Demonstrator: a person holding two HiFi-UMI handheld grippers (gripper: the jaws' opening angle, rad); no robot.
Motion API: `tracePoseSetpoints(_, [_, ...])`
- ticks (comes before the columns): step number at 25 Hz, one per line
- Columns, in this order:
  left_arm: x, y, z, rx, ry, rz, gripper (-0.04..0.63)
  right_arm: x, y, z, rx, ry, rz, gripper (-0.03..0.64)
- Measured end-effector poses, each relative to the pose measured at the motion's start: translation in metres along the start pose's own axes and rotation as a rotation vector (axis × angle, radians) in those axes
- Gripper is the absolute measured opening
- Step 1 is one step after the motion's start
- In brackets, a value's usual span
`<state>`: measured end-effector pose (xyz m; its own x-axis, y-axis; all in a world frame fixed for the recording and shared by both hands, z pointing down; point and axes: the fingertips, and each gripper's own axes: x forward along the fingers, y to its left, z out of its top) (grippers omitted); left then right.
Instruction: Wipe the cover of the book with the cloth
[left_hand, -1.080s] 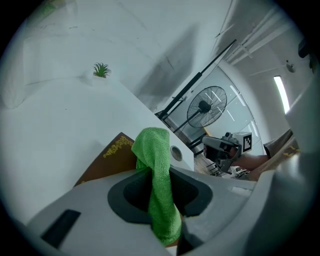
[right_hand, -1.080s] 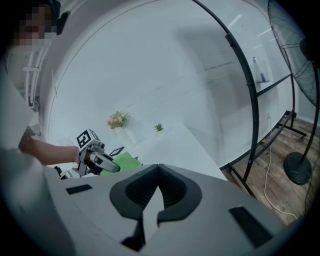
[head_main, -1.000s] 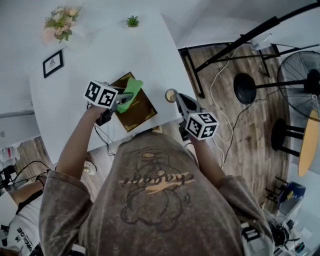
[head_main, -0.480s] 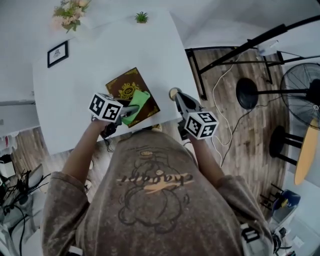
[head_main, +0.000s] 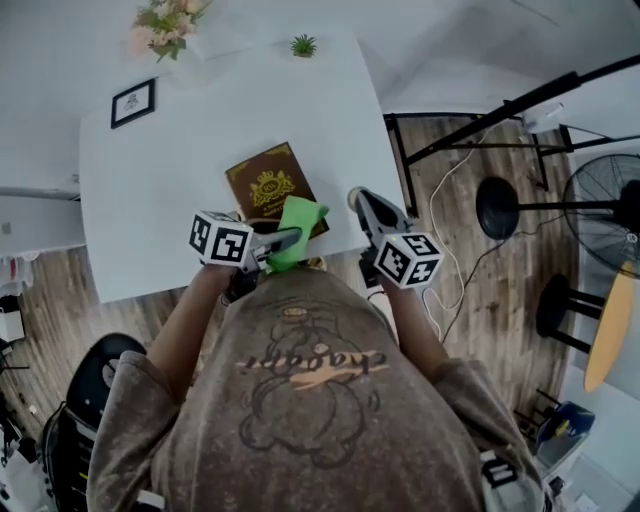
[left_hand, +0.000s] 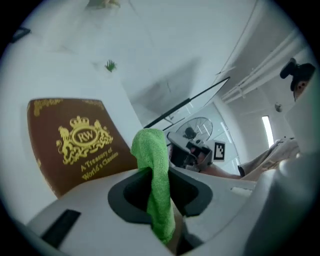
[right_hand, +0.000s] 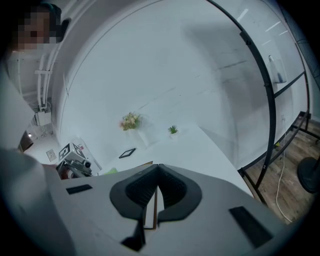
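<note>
Left gripper view: fuzzy green cloth (left_hand: 153, 150) is clamped by the left gripper (left_hand: 156, 176) at the gilt-stamped brown book (left_hand: 75, 142) edge — the right gripper (right_hand: 157, 169) is pressed closed, empty.

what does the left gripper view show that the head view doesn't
Only the left gripper view: the left gripper with its jaws clamped on the green cloth, and the book's gold title, A Treasury of World's Classics.
Only the head view: the print on the person's shirt, the left gripper's marker cube and the wooden floor.
Both: the book, the cloth, the white table, the small plant and the right gripper.
</note>
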<state>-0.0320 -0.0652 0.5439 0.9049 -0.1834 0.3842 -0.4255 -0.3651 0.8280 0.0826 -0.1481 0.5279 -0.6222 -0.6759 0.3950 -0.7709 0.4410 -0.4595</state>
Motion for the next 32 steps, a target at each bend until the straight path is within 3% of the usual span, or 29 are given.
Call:
tracePoseSetpoints(3, [-0.017,-0.012,0.043,0.083,-0.155,0.044,0.080,-0.002,0.010,0.014,-0.014,-0.030,0.020,0.002])
tracePoseSetpoints(9, [-0.071,-0.031,0.111,0.369,-0.419,0.241,0.080,-0.004,0.044,0.049,-0.098,-0.112,0.065,0.002])
tracePoseSetpoints(13, [-0.097,-0.042,0.129,0.532,-0.559,0.355,0.080,-0.009,0.061,0.071,-0.161,-0.180,0.081,0.002])
tracePoseSetpoints(18, [-0.114,-0.046,0.130,0.644,-0.667,0.446,0.080,-0.008,0.069,0.078,-0.215,-0.239,0.084,0.002])
tracePoseSetpoints(21, [-0.118,-0.040,0.126,0.668,-0.704,0.476,0.080,-0.005,0.067,0.077,-0.224,-0.267,0.079,0.002])
tracePoseSetpoints(32, [-0.128,-0.010,0.114,0.586,-0.761,0.534,0.080,0.012,0.053,0.057,-0.194,-0.243,0.054,0.000])
